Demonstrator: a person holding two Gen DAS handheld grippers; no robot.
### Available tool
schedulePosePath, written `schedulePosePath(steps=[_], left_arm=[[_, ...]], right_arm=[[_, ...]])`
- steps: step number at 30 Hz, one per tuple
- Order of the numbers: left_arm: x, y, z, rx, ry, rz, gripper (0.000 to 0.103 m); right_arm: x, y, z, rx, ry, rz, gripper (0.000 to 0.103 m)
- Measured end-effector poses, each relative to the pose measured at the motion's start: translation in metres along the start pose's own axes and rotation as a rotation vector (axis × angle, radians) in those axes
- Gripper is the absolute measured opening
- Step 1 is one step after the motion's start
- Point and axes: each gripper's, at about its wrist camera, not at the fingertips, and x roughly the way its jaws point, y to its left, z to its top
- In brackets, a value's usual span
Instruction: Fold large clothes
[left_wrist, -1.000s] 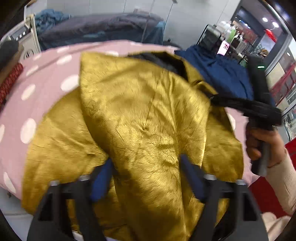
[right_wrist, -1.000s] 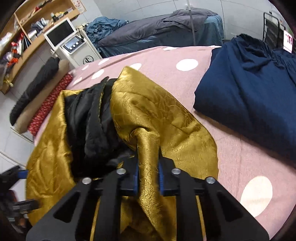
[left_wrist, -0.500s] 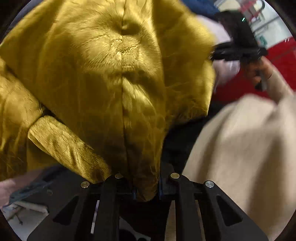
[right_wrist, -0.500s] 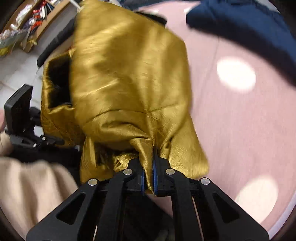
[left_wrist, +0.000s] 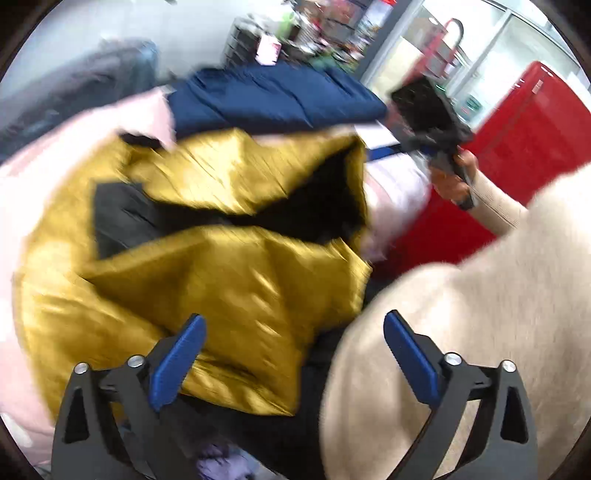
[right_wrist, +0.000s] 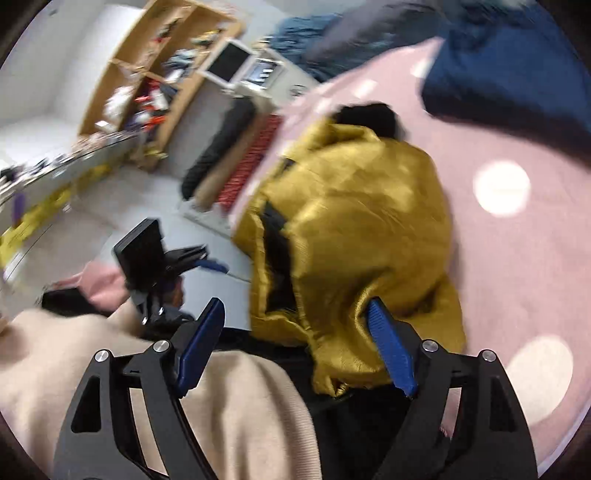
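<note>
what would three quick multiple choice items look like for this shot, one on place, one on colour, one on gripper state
1. Where does the gold garment lie?
A. on the pink dotted cover
B. on the wooden shelf
C. on the floor

2. What colour is the garment's lining?
A. white
B. black
C. red

3. How does the right gripper stand?
A. shut on the gold cloth
B. shut on nothing
C. open, having just been opening

Key: 1 A, the gold cloth rests on the pink cover; 2 B, black shows inside the gold folds; 3 C, its blue pads stand wide apart with no cloth pinched.
</note>
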Motion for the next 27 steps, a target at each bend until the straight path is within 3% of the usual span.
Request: schedulePosePath(steps=[3,5,9,11,13,16,19,22,23,24,27], left_arm=[[-0.006,0.026,0.011,-0.045,-0.041,0.137,0.095],[-0.008,0.057,0.023,-0.133,-0.088,0.254,0.095],[-0.003,0.133,0.055,-0.336,-0.173,0.382,0.094],[0.002,0.146,0.073,-0.355,-0.171,0.444,0.094],[0.011,0.154,0.094,-0.352,-0.126,0.509,0.094],[0.037,0.156,0.131,-0.277,-0.034,0.521,0.094],[0.078,0.169,0.155,-0.217,0.095,0.564,0.094],[0.113,0.186,0.156,-0.233,0.183,0.589,0.091],[0.124,0.195,0.152,-0.265,0.206,0.58,0.088],[0.129,0.203,0.146,-0.291,0.213,0.569,0.085],[0.141,0.21,0.12,-0.317,0.205,0.561,0.076]], right_arm=[[-0.016,0.005,0.021,-0.074,-0.077,-0.018,0.083],[-0.013,0.001,0.046,-0.065,-0.142,-0.079,0.083],[0.026,-0.021,0.096,-0.032,-0.194,-0.238,0.083],[0.054,-0.04,0.115,0.031,-0.176,-0.277,0.083],[0.083,-0.055,0.133,0.062,-0.109,-0.33,0.079],[0.129,-0.055,0.157,0.026,-0.019,-0.375,0.078],[0.169,-0.062,0.177,-0.018,0.068,-0.554,0.077],[0.204,-0.09,0.185,0.106,0.151,-0.467,0.077],[0.219,-0.103,0.182,0.187,0.205,-0.398,0.075],[0.232,-0.112,0.177,0.232,0.239,-0.371,0.066],[0.245,-0.123,0.164,0.256,0.205,-0.402,0.056]])
